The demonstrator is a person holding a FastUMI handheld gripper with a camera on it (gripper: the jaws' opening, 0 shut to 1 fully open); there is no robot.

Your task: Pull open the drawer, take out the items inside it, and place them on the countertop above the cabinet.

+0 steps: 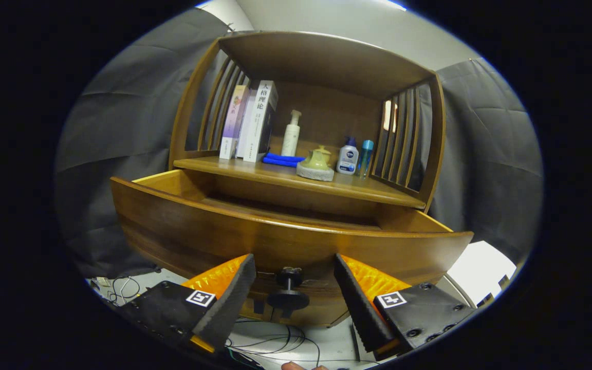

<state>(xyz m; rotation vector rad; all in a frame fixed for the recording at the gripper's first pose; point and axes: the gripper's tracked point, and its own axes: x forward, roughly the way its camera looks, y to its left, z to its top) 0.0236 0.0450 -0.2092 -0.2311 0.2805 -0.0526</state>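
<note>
Gripper (292, 280): fingers spread wide, pinching nothing; the drawer knob (288, 294) sits between them, touching neither.

Drawer (285, 241): pulled out of the cabinet, front panel just ahead of the fingertips at 12 o'clock; its inside is hidden behind the front.

Countertop (255, 174), above the drawer: books (251, 121) at 11 o'clock, white pump bottle (291, 133), blue cloth (281, 160), small teapot (318, 159) on a pad, two small bottles (355, 156) at 1 o'clock.
</note>
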